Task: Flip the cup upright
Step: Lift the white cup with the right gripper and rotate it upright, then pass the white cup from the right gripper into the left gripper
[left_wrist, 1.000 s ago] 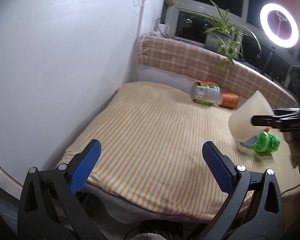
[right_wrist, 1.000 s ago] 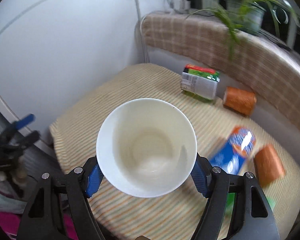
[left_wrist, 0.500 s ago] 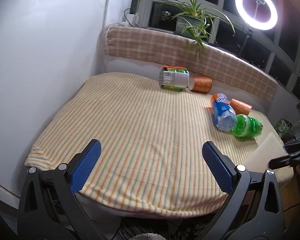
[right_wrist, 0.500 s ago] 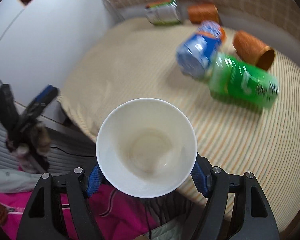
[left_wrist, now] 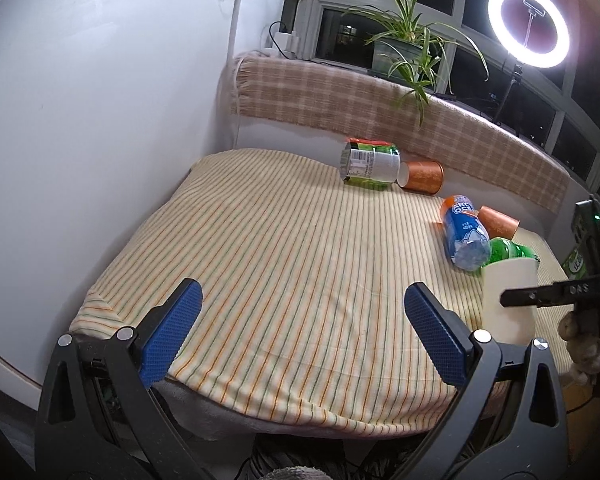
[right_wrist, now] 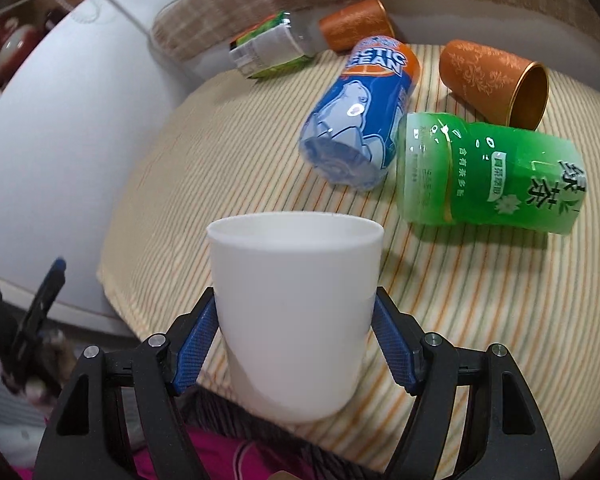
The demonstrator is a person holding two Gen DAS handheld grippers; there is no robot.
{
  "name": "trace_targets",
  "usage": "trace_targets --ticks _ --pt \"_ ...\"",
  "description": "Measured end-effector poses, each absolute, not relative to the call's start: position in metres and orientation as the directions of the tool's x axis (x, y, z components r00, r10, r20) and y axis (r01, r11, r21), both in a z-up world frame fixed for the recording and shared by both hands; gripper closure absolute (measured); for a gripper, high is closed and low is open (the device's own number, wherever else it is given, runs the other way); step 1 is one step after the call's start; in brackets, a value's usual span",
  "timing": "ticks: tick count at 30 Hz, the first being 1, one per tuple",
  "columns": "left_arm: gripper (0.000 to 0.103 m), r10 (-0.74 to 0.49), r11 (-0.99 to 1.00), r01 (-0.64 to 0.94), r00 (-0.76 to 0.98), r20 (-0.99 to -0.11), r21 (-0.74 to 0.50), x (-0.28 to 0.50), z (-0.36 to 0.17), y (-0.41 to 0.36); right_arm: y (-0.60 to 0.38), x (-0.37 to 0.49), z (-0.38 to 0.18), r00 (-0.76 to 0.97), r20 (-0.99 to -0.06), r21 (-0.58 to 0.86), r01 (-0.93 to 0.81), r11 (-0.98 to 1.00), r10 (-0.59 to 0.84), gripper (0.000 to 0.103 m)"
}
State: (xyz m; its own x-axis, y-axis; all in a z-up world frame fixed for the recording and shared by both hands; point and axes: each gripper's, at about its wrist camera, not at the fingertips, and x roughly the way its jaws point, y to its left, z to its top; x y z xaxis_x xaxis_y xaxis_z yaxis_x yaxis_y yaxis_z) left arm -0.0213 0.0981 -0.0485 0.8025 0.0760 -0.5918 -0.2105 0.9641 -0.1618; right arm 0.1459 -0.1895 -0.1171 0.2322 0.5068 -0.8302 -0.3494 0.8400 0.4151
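Observation:
My right gripper (right_wrist: 296,340) is shut on a white cup (right_wrist: 296,300), its blue pads on the cup's two sides. The cup stands upright, rim up, at the near right edge of the striped cushion (right_wrist: 480,300). Whether its base rests on the cloth I cannot tell. In the left wrist view the same cup (left_wrist: 510,300) shows at the right with a black finger (left_wrist: 540,292) of the right gripper across it. My left gripper (left_wrist: 300,332) is open and empty, over the front edge of the cushion (left_wrist: 280,260).
Behind the cup lie a green bottle (right_wrist: 488,176), a blue bottle (right_wrist: 360,116) and an orange cup (right_wrist: 496,80). Further back lie a green-labelled bottle (right_wrist: 272,48) and a second orange cup (right_wrist: 352,24). A white wall (left_wrist: 100,100) stands left; a ring light (left_wrist: 528,28) glows behind.
The right gripper turned the cup from mouth-toward-camera to upright and brought it down at the cushion's near right edge. The left gripper stayed open and shifted only a little.

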Motion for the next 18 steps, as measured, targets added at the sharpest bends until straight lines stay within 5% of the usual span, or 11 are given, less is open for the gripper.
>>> trace_targets --ticks 9,18 --pt "0.000 -0.063 0.969 -0.101 0.783 -0.619 -0.226 0.006 -0.047 0.074 -0.189 0.157 -0.131 0.231 -0.826 0.440 -0.303 0.845 0.514 0.029" --pt "0.002 -0.397 0.883 0.071 0.640 -0.658 -0.463 0.059 -0.058 0.022 -0.239 0.115 -0.094 0.359 -0.731 0.512 -0.275 0.814 0.581 0.027"
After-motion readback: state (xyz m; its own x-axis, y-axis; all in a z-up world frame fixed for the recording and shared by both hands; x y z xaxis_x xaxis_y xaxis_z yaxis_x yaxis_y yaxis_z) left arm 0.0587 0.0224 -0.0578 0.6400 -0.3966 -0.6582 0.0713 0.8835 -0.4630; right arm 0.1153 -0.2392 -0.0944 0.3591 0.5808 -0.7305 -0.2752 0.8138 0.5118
